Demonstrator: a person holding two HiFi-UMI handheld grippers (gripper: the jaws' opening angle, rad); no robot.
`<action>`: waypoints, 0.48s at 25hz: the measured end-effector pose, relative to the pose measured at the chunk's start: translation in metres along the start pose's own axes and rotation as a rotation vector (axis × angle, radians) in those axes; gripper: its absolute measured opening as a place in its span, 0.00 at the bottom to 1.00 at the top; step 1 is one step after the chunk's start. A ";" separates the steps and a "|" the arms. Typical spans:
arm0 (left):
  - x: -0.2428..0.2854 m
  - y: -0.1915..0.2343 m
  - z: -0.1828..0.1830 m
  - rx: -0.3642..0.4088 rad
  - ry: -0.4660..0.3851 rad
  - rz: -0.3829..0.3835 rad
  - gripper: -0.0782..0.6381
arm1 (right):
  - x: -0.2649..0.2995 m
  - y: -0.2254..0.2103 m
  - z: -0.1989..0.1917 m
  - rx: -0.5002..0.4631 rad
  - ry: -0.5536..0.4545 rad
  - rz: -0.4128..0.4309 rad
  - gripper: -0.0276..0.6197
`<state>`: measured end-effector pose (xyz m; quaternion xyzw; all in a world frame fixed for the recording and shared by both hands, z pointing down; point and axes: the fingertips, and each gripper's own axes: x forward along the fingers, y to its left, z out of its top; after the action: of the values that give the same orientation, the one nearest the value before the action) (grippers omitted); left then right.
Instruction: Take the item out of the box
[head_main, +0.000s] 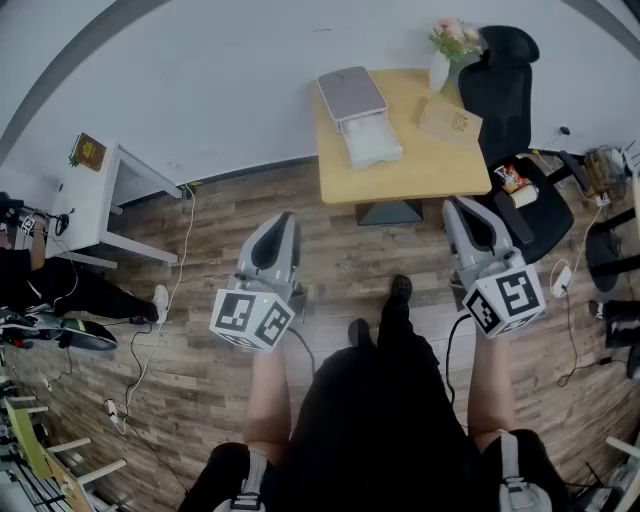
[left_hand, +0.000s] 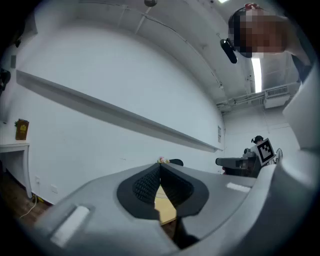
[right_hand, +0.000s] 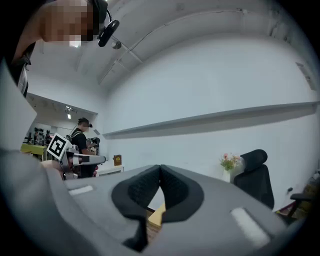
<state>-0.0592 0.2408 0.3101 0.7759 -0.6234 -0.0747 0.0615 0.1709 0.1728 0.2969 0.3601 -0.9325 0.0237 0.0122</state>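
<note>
A grey and white box lies on the wooden table ahead of me, its grey lid toward the wall. Whether it stands open, I cannot tell. Both grippers hang level over the wood floor, well short of the table. My left gripper points at the table's left front corner; its pads meet at the tip with nothing between them. My right gripper points at the table's right front edge, and its jaws are likewise shut and empty. Between the left jaws only a sliver of the table shows.
On the table also stand a vase of flowers and a flat brown card. A black office chair sits at its right, with packets on the seat. A white side table is at the left. Cables trail on the floor. Another person stands off to the left.
</note>
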 end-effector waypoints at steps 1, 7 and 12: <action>-0.001 0.000 0.000 0.000 0.001 -0.002 0.12 | 0.000 0.003 0.000 -0.006 0.000 0.004 0.05; 0.000 -0.001 0.002 0.009 0.002 -0.010 0.12 | 0.001 0.011 0.002 -0.028 0.006 0.014 0.05; 0.002 -0.003 0.001 0.009 0.007 -0.017 0.12 | 0.001 0.010 0.000 -0.002 0.007 0.002 0.05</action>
<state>-0.0563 0.2398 0.3088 0.7818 -0.6167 -0.0695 0.0596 0.1633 0.1794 0.2968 0.3589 -0.9329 0.0241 0.0157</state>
